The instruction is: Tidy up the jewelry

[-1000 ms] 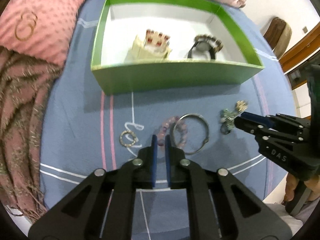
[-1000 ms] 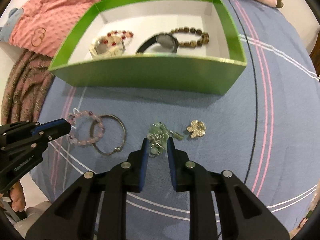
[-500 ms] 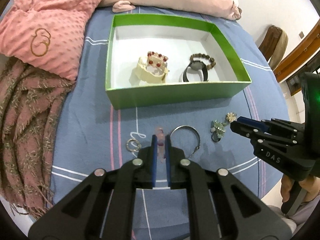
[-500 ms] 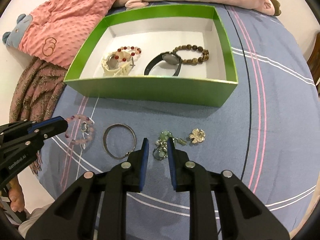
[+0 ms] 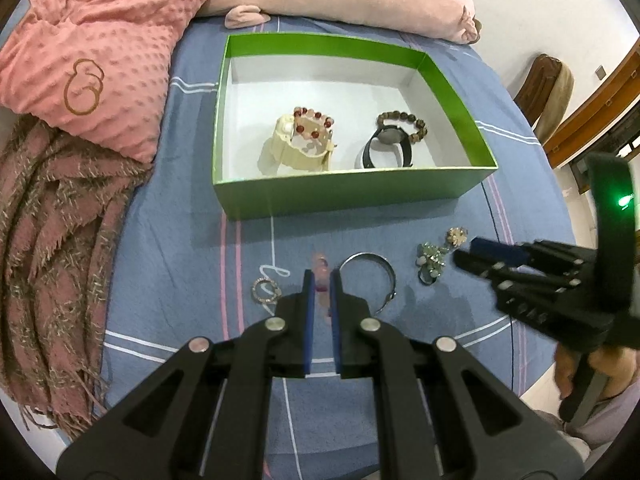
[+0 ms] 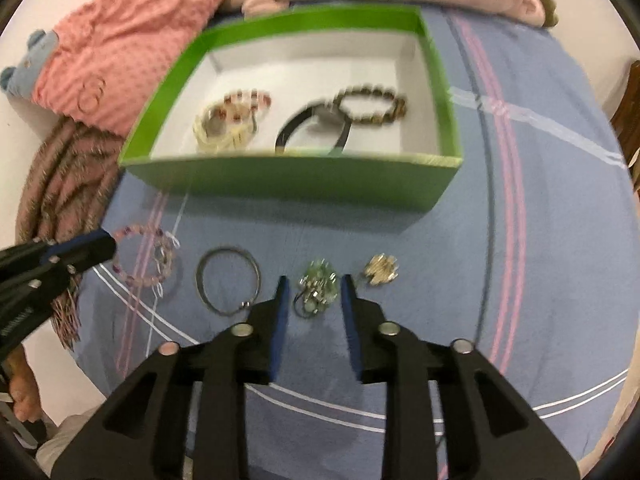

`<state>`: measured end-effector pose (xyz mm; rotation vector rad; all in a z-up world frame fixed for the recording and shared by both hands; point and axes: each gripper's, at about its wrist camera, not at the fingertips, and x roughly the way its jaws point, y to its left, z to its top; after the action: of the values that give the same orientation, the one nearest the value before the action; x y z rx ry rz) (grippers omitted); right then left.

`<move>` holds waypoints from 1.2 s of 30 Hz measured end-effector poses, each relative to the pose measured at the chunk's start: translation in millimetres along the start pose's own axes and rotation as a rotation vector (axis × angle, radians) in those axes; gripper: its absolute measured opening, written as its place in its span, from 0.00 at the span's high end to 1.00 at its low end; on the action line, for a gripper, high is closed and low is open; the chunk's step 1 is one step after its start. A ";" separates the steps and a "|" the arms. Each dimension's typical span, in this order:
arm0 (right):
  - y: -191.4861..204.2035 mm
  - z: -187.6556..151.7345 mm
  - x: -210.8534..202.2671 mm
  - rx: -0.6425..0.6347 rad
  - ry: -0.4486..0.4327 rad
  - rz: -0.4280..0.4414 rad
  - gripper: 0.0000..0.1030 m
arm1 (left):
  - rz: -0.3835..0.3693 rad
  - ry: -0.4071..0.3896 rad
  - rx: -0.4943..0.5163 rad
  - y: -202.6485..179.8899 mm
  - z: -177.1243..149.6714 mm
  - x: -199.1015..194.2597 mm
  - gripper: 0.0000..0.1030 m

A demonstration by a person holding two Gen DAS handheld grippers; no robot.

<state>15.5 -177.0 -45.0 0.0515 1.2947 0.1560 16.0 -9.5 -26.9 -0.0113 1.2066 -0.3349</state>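
A bed point(image 5: 168, 216) in a blue sheet with pink and white stripes fills the room. Behind it stands a white wall point(image 5: 532, 4). To the bed's right are a brown chair point(image 5: 546, 88) and wooden trim point(image 5: 592, 120).

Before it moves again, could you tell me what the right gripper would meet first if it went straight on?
Most likely the green brooch, lying between the open right gripper fingertips on the bedsheet; depth is hard to judge.

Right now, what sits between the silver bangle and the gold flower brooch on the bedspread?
The green bead cluster, lying between the silver bangle and the gold flower brooch. The right wrist view shows it best, framed by the open right gripper, untouched.
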 end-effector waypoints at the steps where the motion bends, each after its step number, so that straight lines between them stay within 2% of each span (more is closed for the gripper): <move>1: 2.4 -0.9 5.3 -0.006 0.010 -0.003 0.69 | 0.001 0.005 -0.001 0.2 -0.8 2.1 0.93; 4: 5.0 -0.8 22.7 -0.009 0.040 -0.031 0.69 | 0.000 0.019 -0.004 0.7 -2.8 7.3 0.93; 8: 3.1 0.6 32.5 0.002 0.054 -0.028 0.69 | -0.004 0.029 -0.007 1.2 -3.8 11.0 0.93; 9: 2.3 0.4 33.6 0.006 0.056 -0.024 0.72 | -0.004 0.033 -0.008 1.4 -3.9 12.5 0.93; 10: 1.7 0.2 34.1 0.009 0.059 -0.024 0.80 | -0.003 0.036 -0.008 1.5 -3.9 13.8 0.93; 13: 1.9 0.7 30.4 0.009 0.049 -0.019 0.87 | -0.001 0.044 -0.011 1.4 -4.3 16.5 0.93; 24: 1.8 1.1 -4.1 -0.001 -0.026 -0.010 0.95 | 0.006 0.029 0.006 -2.8 -1.1 12.2 0.93; 29: 1.0 1.8 5.2 -0.007 0.000 -0.031 0.94 | 0.004 0.028 0.006 -3.8 -2.5 11.9 0.93; 30: 1.5 2.4 9.3 -0.006 0.011 -0.036 0.90 | 0.005 0.027 0.005 -3.6 -2.7 11.7 0.93; 31: 1.9 2.9 11.8 -0.007 0.014 -0.040 0.78 | 0.006 0.027 0.004 -3.4 -2.8 11.5 0.93; 32: 2.2 3.1 14.1 -0.010 0.014 -0.046 0.70 | 0.006 0.027 0.003 -3.3 -3.0 11.6 0.93; 33: 3.5 3.2 15.3 -0.016 0.011 -0.060 0.56 | 0.006 0.027 0.001 -3.2 -3.0 11.7 0.93; 36: 6.6 4.8 23.4 -0.039 0.015 -0.080 0.54 | 0.005 0.031 -0.001 -3.0 -3.1 12.7 0.93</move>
<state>25.7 -166.9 -65.1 -0.0351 1.3064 0.1131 16.5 -15.1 -39.0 -0.0044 1.2371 -0.3315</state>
